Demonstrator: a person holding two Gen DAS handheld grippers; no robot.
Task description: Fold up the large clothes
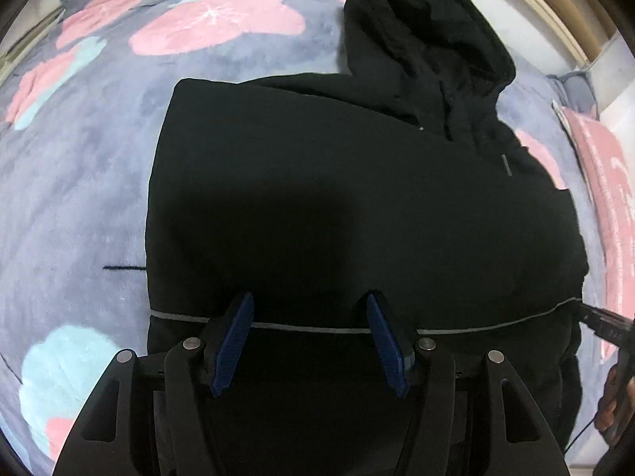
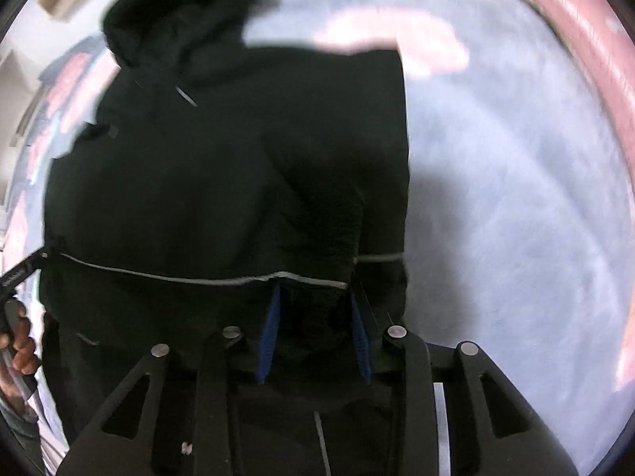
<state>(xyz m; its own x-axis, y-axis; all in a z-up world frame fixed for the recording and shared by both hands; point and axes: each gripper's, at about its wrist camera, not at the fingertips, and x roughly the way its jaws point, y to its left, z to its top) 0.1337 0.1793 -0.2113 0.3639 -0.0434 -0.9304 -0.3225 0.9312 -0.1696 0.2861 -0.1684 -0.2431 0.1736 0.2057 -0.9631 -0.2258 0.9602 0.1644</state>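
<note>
A black hooded jacket (image 1: pixel 357 198) lies flat on a flowered blanket, its hood (image 1: pixel 428 39) at the far end. A grey reflective stripe (image 1: pixel 317 328) runs across its near end. My left gripper (image 1: pixel 311 297) hangs just over that stripe, jaws apart, and the inner faces of its blue pads (image 1: pixel 234 341) are bare. In the right wrist view the jacket (image 2: pixel 218 178) bunches at the stripe (image 2: pixel 158 275). There my right gripper (image 2: pixel 314 293) is shut on a fold of black fabric that partly hides its pads. The left gripper's tip (image 2: pixel 24 271) shows at the jacket's left edge.
The grey blanket (image 1: pixel 79 198) with pink and pale blue flowers spreads wide on both sides of the jacket. A pink pillow (image 1: pixel 607 206) lies along the right side. A wooden frame (image 1: pixel 555 8) shows beyond the hood. A hand (image 2: pixel 22 345) holds the left gripper's handle.
</note>
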